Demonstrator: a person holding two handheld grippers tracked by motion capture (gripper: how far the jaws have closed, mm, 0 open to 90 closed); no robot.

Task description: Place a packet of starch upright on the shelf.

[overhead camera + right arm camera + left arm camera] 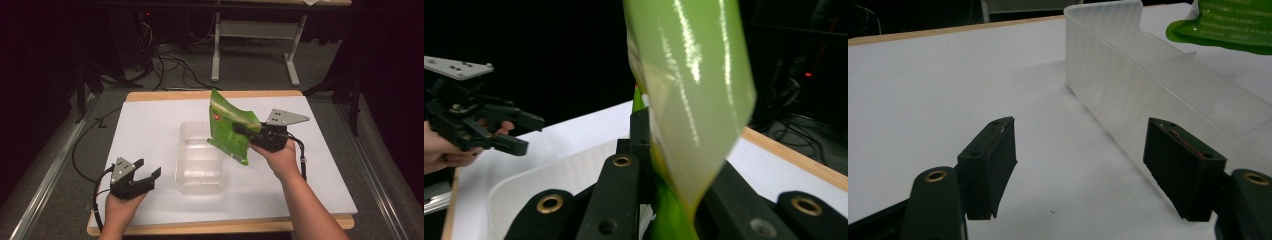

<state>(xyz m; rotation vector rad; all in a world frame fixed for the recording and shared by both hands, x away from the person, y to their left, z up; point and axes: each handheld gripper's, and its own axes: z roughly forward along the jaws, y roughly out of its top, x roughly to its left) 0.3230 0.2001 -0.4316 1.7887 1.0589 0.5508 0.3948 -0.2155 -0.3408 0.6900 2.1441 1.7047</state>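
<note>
Hands are coming in from the near edge of the table (150, 112), one claw in each. Nearest, the left claw (148, 175) is resting low over the white surface just beside the near left corner of the translucent bin (200, 172), its jaws spread wide and holding nothing; in the left gripper view its two black pads (990, 162) are bracketing bare table with the bin's frosted wall (1108, 85) just to one side.

Farther in, the right claw (240, 129) is pinching the green pouch (231, 127) by one side edge and holding it tilted in the air above the bin's far right side. The right forearm is angling inward with the wrist bent, so the pouch is hanging clear of the bin rim rather than touching it. In the right gripper view the jaws are closing tight on the glossy film (694, 100), which is curling over them.

Judging by that curl and the sheen, the pouch is probably light, soft and slippery, a crinkly foil-type bag that is likely to flop or slide if gripped loosely. The flat sealed margin looks the safest place to hold, since the puffed middle would give way under the pads. The bin itself, with its inner dividers (1193, 57), appears rigid.
</note>
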